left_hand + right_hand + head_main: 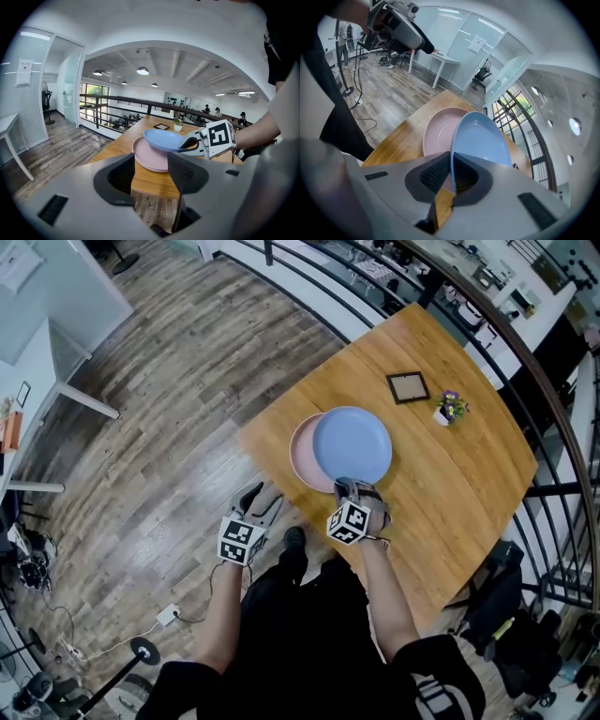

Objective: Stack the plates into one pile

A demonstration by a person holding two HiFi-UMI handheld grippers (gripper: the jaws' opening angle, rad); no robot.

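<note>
There's the right tool (pixel 349 487) pinching the near rim of the blue plate (pixel 352 443), tilted over the pink plate (pixel 302 456) lying slightly to its left, left tool (pixel 264 498) spread and empty.

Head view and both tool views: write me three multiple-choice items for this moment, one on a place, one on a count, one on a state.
1. Where is the blue plate?
A. under the pink plate
B. far apart from it
C. partly over it

2. How many plates are in view?
A. one
B. two
C. four

3. The right tool is:
A. shut on the blue plate's rim
B. open and empty
C. shut on the pink plate

Answers:
1 C: the head view shows the blue plate overlapping the pink one from above.
2 B: only one blue and one pink plate show.
3 A: the right gripper view shows the blue rim pinched between the jaws.
</note>
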